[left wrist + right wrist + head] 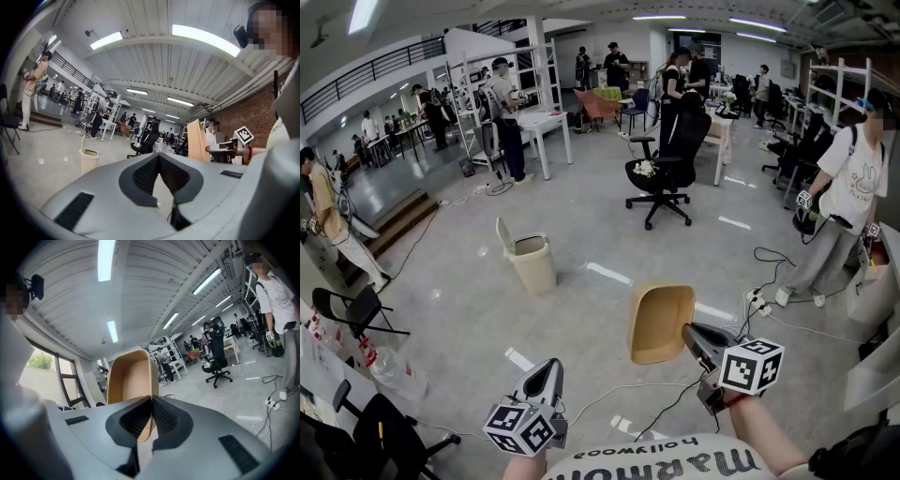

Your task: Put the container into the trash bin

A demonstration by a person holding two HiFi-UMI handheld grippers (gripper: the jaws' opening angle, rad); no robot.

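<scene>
1. Right gripper (pixel 692 336): the jaws are clamped on one side wall of the tan paper container (pixel 661 323). In the right gripper view the pads meet on that thin wall (pixel 151 401), and the container (pixel 133 380) stands up and away from the jaws with its open side turned back toward you. Its long axis runs forward along the gripper's line. Most of the body sits to the left of the jaws.

2. Left gripper (pixel 546 375): the jaws are closed together with nothing between them. The left gripper view shows the pads touching at their tips (pixel 158 157).

3. Target: the beige trash bin (pixel 530 261) stands on the floor with its lid tipped up and its mouth open. From the right gripper it lies ahead and to the left, well apart. From the left gripper it lies almost straight ahead, and the left gripper view shows it low on the left (pixel 89 159).

4. Judgement: the left gripper is the nearer of the two to the bin, but the load is in the right. You will probably have to carry the right gripper forward and across to the left until the container is over the open mouth.

5. Hazard: a floor cable (pixel 628 389) runs just ahead of both grippers. Step over it.
</scene>
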